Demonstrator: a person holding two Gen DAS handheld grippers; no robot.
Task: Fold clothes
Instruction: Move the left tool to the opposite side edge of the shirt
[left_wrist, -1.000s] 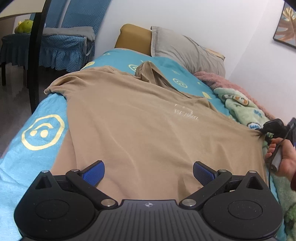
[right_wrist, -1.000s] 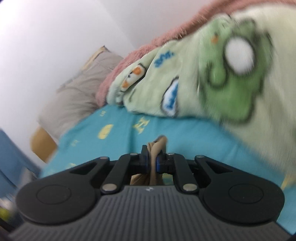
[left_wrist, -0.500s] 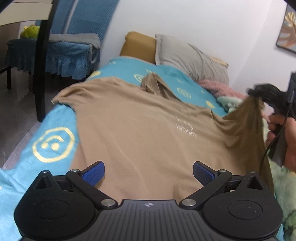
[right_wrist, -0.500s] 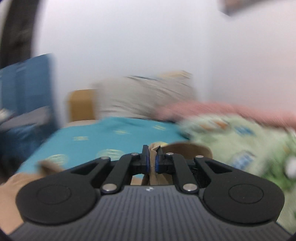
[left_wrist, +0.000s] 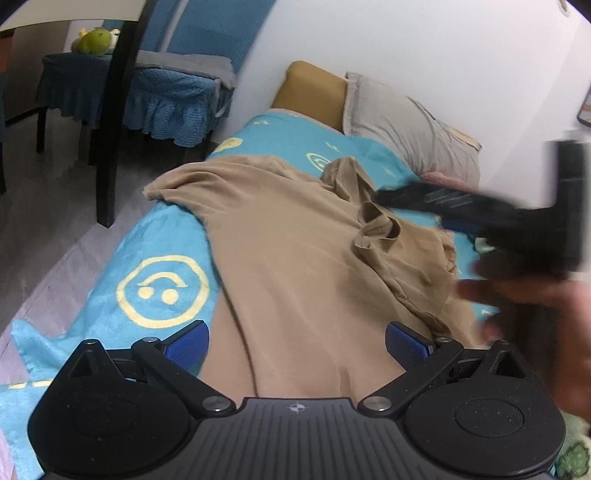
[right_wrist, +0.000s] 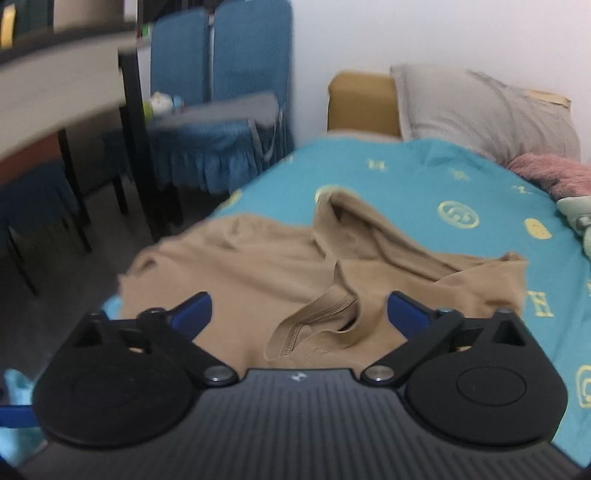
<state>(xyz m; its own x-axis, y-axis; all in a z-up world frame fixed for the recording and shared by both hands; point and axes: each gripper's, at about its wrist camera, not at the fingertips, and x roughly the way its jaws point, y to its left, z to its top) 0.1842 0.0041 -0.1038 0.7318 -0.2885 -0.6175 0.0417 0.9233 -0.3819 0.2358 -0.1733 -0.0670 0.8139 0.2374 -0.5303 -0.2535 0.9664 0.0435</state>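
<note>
A tan T-shirt (left_wrist: 295, 266) lies on the turquoise bed sheet (left_wrist: 162, 258). Its right side is folded over onto the middle, with the sleeve (left_wrist: 380, 229) bunched on top. My left gripper (left_wrist: 295, 343) is open and empty over the shirt's near hem. My right gripper (right_wrist: 299, 314) is open and empty just above the folded sleeve cuff (right_wrist: 314, 328). In the left wrist view the right gripper (left_wrist: 480, 218) shows blurred at the right, above the shirt.
A grey pillow (left_wrist: 406, 122) and a tan cushion (left_wrist: 314, 92) lie at the bed's head. A pink blanket (right_wrist: 554, 173) and a green plush blanket (right_wrist: 580, 218) lie along the right. Blue chairs (right_wrist: 221, 110) and a dark table leg (left_wrist: 114, 110) stand left of the bed.
My right gripper carried the shirt's right sleeve up and leftward over the shirt, then opened and let it go. The right side now lies folded on the middle. The left gripper stayed open.
</note>
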